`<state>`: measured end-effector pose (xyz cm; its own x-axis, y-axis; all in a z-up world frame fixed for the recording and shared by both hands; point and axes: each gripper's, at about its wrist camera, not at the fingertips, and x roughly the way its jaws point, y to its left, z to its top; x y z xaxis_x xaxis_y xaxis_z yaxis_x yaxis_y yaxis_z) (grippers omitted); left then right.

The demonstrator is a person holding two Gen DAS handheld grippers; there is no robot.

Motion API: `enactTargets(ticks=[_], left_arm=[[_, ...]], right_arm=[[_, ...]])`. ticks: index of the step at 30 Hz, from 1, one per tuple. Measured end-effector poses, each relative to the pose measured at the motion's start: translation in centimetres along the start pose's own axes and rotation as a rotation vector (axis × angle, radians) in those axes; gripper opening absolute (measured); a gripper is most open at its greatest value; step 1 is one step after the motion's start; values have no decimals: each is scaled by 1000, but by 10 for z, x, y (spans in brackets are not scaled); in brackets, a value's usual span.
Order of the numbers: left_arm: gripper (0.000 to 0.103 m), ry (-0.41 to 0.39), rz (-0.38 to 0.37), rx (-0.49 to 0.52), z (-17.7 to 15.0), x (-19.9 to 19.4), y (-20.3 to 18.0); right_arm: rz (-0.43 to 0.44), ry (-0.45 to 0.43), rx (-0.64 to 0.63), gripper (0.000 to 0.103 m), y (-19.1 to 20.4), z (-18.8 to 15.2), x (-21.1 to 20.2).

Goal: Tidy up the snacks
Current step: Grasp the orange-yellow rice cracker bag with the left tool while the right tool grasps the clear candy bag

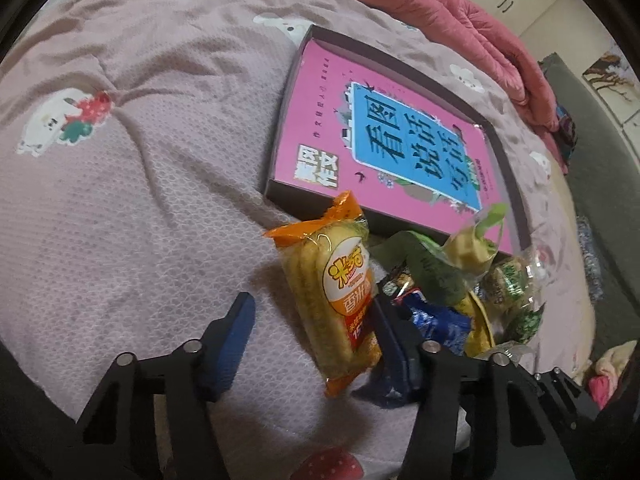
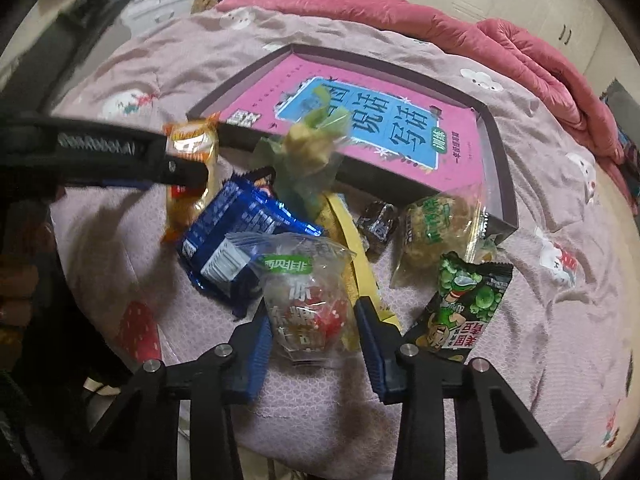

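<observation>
An orange rice-cracker pack (image 1: 332,300) lies on the pink bedsheet between the fingers of my left gripper (image 1: 312,308). The right pad touches the pack; the left pad stands apart from it, so this gripper is open. In the right wrist view the left gripper (image 2: 188,174) reaches in from the left across the same pack (image 2: 192,144). My right gripper (image 2: 314,320) is shut on a clear bag with red pieces (image 2: 308,300), both blue pads against its sides. A dark shallow box (image 2: 360,184) holding a pink book (image 2: 372,128) lies behind the snack pile.
Blue packs (image 2: 236,232), a green-tied bag (image 2: 308,152), a small brown pack (image 2: 378,224), a round green-label pastry (image 2: 436,220), a green-pea pack (image 2: 468,300) and a yellow strip (image 2: 360,248) crowd the sheet. A red quilt (image 2: 520,48) is bunched at the back.
</observation>
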<state>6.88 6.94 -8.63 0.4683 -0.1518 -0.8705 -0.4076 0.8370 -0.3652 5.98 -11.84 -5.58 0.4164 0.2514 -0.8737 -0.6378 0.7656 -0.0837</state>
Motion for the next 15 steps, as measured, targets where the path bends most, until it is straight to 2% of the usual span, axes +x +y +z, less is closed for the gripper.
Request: enactTargets(ticks=[5, 11, 15], left_arm=[[36, 10, -77, 11, 4, 7, -3], [29, 23, -152, -3, 8, 13, -3], [25, 12, -171, -6, 10, 8, -1]], right_arm=[[49, -51, 80, 40, -15, 3, -11], [121, -119, 163, 40, -29, 5, -23], [143, -136, 200, 40, -36, 6, -25]])
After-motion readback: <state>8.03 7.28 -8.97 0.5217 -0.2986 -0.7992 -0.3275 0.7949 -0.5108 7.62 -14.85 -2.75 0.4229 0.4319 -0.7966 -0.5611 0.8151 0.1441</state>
